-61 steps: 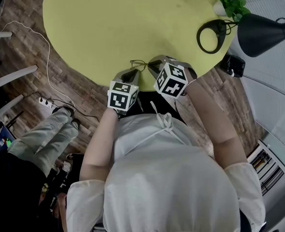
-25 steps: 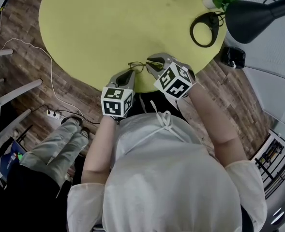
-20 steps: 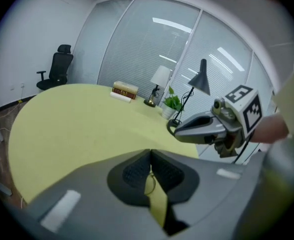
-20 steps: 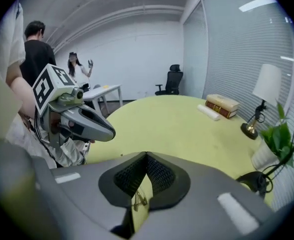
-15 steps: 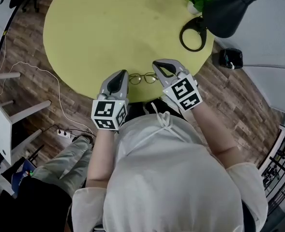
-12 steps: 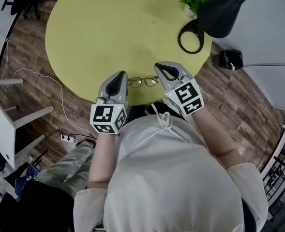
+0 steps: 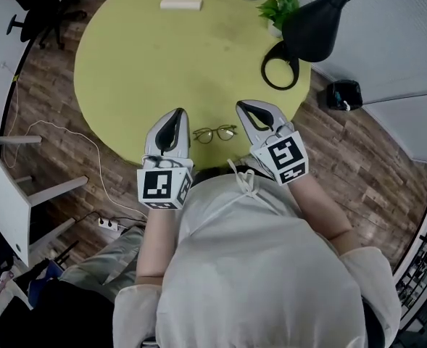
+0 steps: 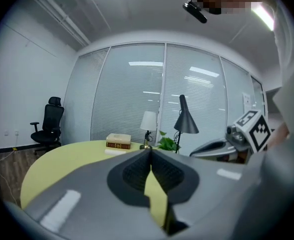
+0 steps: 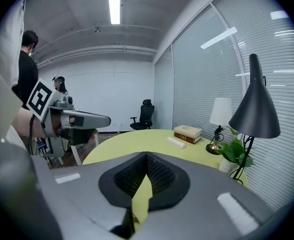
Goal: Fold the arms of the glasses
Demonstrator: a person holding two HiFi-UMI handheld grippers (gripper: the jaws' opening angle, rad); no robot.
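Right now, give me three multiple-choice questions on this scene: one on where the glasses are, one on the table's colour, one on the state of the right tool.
1. Where are the glasses?
A. On the table near its edge, between the left tool and the right tool
B. Beside the books
C. Held in the right tool

2. What colour is the table?
A. White
B. Yellow-green
C. Dark brown

3. How do the right tool's jaws stand?
A. Wide apart
B. Shut on the glasses
C. Shut, with nothing between them

Answers: 1 A, the head view shows them lying free between both tools. 2 B, its whole top is yellow-green. 3 C, the right gripper view shows the tips meeting with nothing between.
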